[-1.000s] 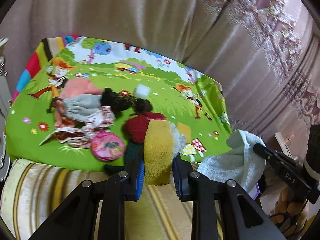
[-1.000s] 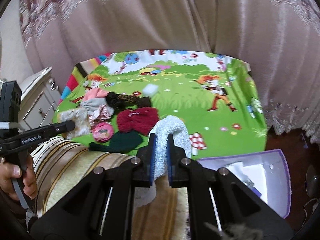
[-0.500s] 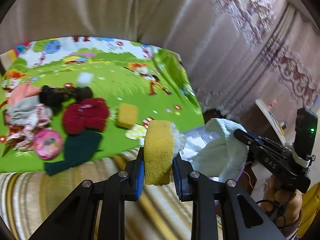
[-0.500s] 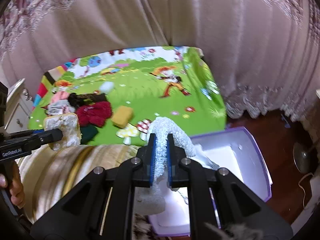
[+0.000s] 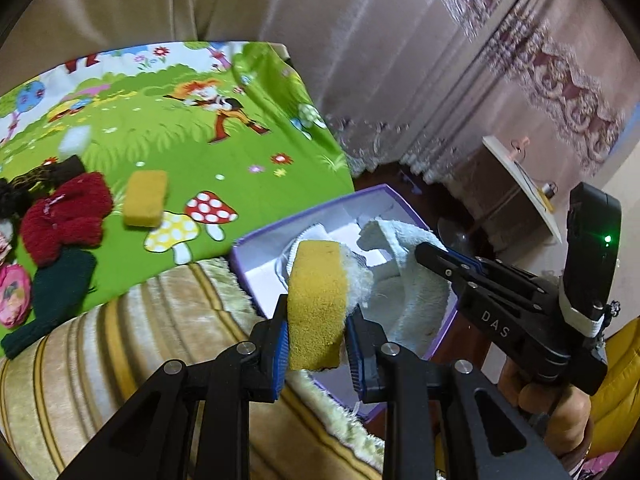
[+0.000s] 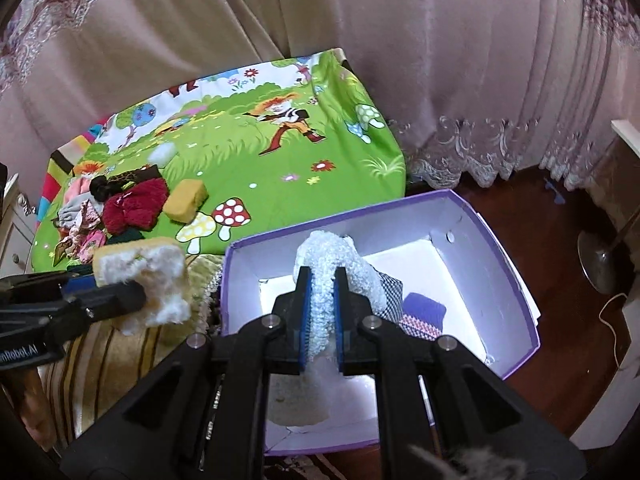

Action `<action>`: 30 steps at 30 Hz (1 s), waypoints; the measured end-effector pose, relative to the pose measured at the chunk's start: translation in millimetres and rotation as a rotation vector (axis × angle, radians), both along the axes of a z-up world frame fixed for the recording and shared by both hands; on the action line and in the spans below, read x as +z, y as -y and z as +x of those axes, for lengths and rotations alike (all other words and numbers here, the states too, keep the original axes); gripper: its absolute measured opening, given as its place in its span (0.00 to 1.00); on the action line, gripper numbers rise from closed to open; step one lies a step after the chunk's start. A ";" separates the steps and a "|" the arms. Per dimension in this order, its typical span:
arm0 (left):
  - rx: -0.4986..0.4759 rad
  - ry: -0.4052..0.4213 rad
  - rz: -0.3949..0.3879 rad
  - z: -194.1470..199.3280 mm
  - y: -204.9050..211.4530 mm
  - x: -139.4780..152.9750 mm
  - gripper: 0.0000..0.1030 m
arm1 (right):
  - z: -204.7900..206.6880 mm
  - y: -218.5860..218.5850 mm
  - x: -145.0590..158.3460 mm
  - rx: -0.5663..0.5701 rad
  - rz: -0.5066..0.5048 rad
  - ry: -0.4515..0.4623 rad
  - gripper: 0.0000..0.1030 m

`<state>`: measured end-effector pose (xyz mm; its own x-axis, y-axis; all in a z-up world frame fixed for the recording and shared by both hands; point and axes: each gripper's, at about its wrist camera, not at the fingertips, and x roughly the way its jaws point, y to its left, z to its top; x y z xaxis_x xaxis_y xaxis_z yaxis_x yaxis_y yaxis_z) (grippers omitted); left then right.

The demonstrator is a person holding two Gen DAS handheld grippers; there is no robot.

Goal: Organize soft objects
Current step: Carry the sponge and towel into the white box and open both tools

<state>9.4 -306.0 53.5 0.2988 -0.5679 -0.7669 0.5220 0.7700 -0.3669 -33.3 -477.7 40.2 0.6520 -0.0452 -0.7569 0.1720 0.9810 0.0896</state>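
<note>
My left gripper (image 5: 316, 338) is clamped on a yellow sponge with a fleecy white back (image 5: 318, 300), held above the near-left corner of the purple box (image 6: 508, 248). My right gripper (image 6: 322, 310) pinches a white fluffy cloth (image 6: 332, 256) tight between its blue pads, over the box's open interior. Left of the box, another yellow sponge (image 6: 185, 200) and a red knitted piece (image 6: 134, 208) lie on the cartoon-print green mat (image 6: 280, 160).

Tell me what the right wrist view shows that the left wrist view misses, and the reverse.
Only the right wrist view shows the box floor, with a purple patterned cloth in it. Only the left wrist view shows the right hand on its handle. Both show the purple box, the left gripper shut on the yellow sponge, and the right gripper shut on the white fluffy cloth.
</note>
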 end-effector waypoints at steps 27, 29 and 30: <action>0.144 0.115 -0.019 4.1 -64.0 15.3 0.51 | 6.6 -38.2 24.1 0.096 -0.002 0.054 0.64; 0.163 0.128 -0.001 3.7 -76.6 14.0 0.51 | 8.3 -47.9 25.2 0.124 0.001 0.058 0.64; 0.166 0.124 0.007 4.4 -82.9 12.9 0.51 | 9.9 -51.7 24.3 0.133 0.001 0.052 0.64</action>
<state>13.8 -223.1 66.4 0.4804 -0.4980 -0.7219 0.4287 0.8515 -0.3021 -23.3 -426.0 64.5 0.6904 0.0445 -0.7220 0.0359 0.9948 0.0956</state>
